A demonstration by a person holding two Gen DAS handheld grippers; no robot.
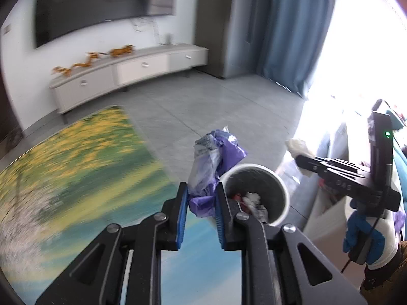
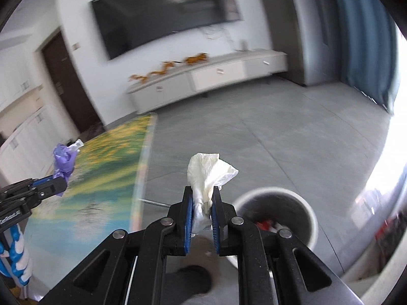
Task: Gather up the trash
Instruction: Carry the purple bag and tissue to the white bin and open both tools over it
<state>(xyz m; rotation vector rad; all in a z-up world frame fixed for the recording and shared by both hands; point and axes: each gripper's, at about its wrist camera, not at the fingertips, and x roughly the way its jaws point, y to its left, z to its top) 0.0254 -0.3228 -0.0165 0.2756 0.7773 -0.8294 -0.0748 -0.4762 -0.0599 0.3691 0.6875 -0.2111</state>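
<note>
My left gripper (image 1: 202,190) is shut on a crumpled purple and clear plastic wrapper (image 1: 216,157), held above the edge of a table. In the right wrist view the same wrapper (image 2: 64,158) shows at the far left, in the left gripper (image 2: 61,178). My right gripper (image 2: 202,193) is shut on a crumpled white tissue (image 2: 208,171). A white round bin (image 1: 257,193) stands on the floor just right of the left fingers, with red and white scraps inside. The bin (image 2: 277,211) lies low and to the right of the right gripper. The right gripper (image 1: 302,161) reaches in from the right, holding the tissue (image 1: 299,147).
A table with a yellow, green and blue printed top (image 1: 76,172) fills the left. Grey tiled floor (image 2: 267,139) stretches to a white TV cabinet (image 2: 208,78) under a wall screen. Blue curtains (image 1: 292,30) hang at the right. A dark foot (image 2: 188,282) shows below the right gripper.
</note>
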